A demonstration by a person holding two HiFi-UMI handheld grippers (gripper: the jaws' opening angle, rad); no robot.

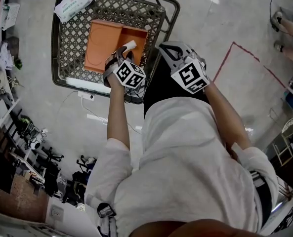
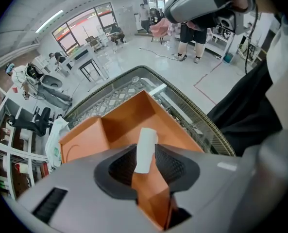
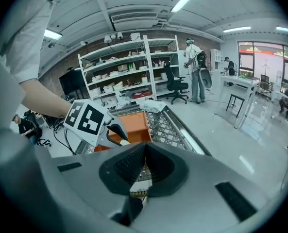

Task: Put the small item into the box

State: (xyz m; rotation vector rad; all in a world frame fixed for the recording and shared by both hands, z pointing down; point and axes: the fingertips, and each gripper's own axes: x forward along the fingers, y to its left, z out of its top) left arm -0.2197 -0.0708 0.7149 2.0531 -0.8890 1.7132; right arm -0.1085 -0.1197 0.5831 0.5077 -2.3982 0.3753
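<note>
placing step, at the point of release. left gripper (image 1: 120, 53) poised tips-down over the open orange cardboard box (image 1: 104, 46), itself set inside the dark metal lattice basket (image 1: 62, 43) on the grey floor. small white cylindrical item (image 2: 144, 149) standing between the jaws, above the deeper half of the box and not yet on its bottom. jaws parted to about the item's width, pads seemingly only brushing its sides; judged let go rather than pinched. right gripper (image 3: 144, 147) off to the side near the basket's rim, jaws closed tip to tip, nothing between them, only lattice showing behind. soft white pack of wipes (image 1: 73, 3) lying at the basket's far corner, well apart from the box and no part of this step.

next move, as judged: let the item drop clear into the box, hold the jaws wide, then lift straight up without nudging the box wall or dragging the item back out. worth checking for a landing inside the box and not on its inner wall or the lattice.
</note>
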